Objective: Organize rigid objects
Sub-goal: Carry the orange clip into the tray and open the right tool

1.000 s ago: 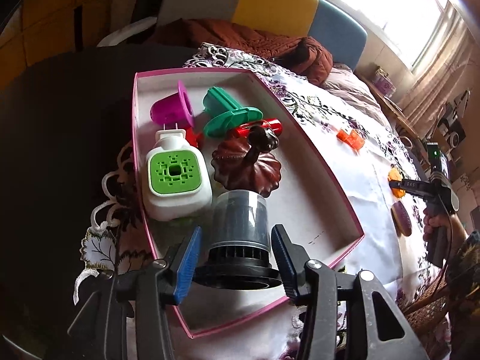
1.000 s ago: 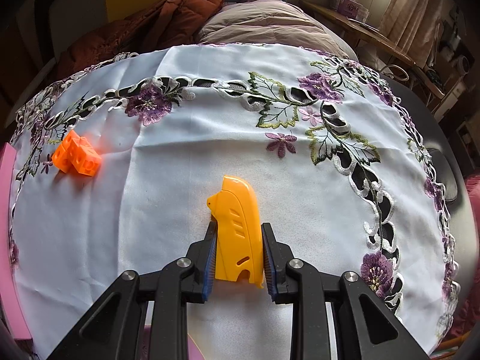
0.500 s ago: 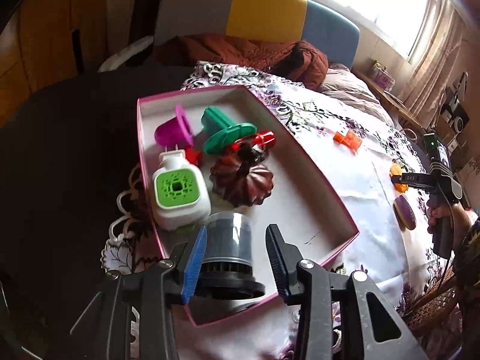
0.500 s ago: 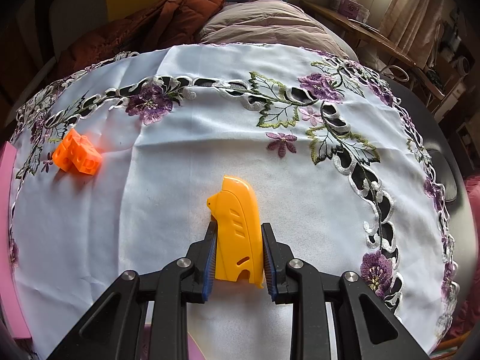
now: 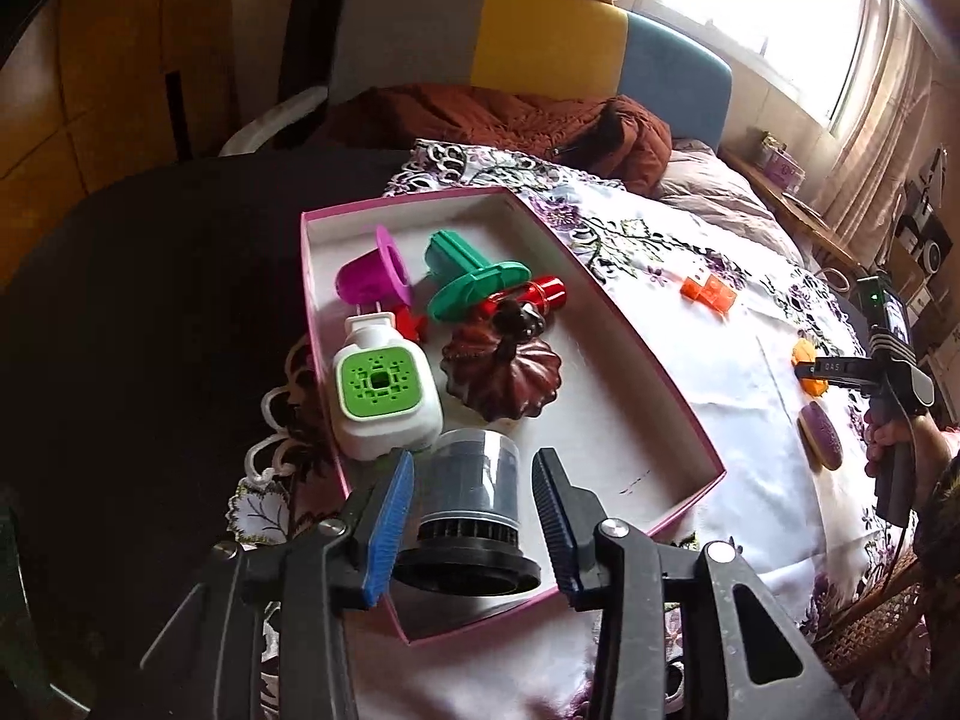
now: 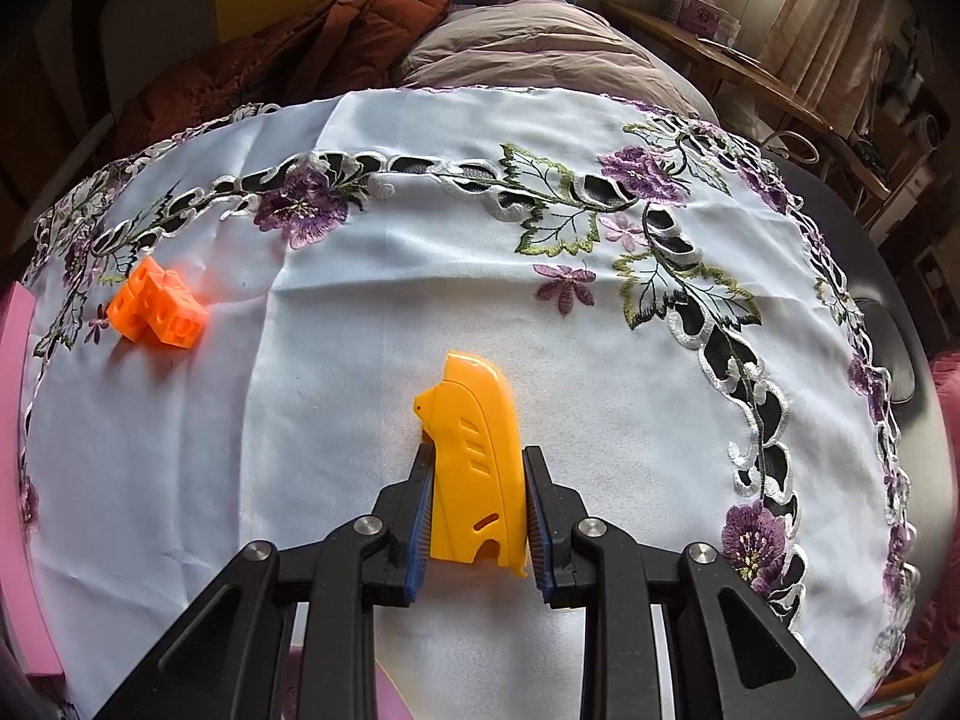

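Observation:
A pink-edged white box (image 5: 678,384) lies on the embroidered cloth and holds a grey-black cylinder (image 5: 471,510), a white and green plug-in device (image 5: 384,399), a dark red fluted lid (image 5: 501,378), a green flanged piece (image 5: 474,282), a magenta cup (image 5: 372,279) and a red tube (image 5: 543,291). My left gripper (image 5: 474,501) is open, its jaws on either side of the cylinder with gaps. My right gripper (image 6: 477,507) is shut on a yellow plastic piece (image 6: 477,462) just over the cloth. An orange block (image 6: 156,306) lies at far left.
A purple oval piece (image 5: 819,438) lies on the cloth near the right gripper, seen in the left wrist view. The cloth's cutwork border curves round the right side (image 6: 750,396). A brown jacket (image 5: 510,120) and a sofa lie behind the dark table (image 5: 150,300).
My left gripper has pulled back and up from the box, its jaws open, leaving the cylinder lying in the box. My right gripper has not moved.

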### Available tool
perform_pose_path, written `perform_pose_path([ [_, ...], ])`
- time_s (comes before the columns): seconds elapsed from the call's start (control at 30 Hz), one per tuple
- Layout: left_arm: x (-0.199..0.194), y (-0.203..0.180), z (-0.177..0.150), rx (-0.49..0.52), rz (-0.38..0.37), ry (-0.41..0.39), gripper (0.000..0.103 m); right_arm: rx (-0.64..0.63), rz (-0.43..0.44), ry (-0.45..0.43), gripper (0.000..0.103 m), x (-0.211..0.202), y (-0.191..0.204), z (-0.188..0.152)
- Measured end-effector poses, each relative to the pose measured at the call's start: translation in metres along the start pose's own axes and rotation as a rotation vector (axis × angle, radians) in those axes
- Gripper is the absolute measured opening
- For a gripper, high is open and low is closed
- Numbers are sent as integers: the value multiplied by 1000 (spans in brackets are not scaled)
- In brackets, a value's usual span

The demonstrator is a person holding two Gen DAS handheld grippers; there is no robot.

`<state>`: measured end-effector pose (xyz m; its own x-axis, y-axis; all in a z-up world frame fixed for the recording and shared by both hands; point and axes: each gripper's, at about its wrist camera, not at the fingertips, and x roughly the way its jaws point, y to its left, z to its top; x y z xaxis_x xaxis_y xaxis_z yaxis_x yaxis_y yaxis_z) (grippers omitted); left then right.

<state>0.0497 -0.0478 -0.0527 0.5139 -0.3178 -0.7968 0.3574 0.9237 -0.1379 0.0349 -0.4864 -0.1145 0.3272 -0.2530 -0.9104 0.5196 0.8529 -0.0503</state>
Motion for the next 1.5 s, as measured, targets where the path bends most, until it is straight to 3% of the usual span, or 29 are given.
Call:
perform_pose_path([
  [0.57,-12,16,-3,-66,6,-12,42,20,22,7,27,-1,-1,0],
  [0.9,-17,32,-3,-141,10,-26,43,66,71,-77,27,-20,-7,7],
  [1.3,-15,45,-3,-176,38,-26,43,-165,199,-128,27,-48,57,-4],
  [1.5,-13,45,-4,-178,31,-25,43,-244,313,-174,27,-82,104,-17],
])
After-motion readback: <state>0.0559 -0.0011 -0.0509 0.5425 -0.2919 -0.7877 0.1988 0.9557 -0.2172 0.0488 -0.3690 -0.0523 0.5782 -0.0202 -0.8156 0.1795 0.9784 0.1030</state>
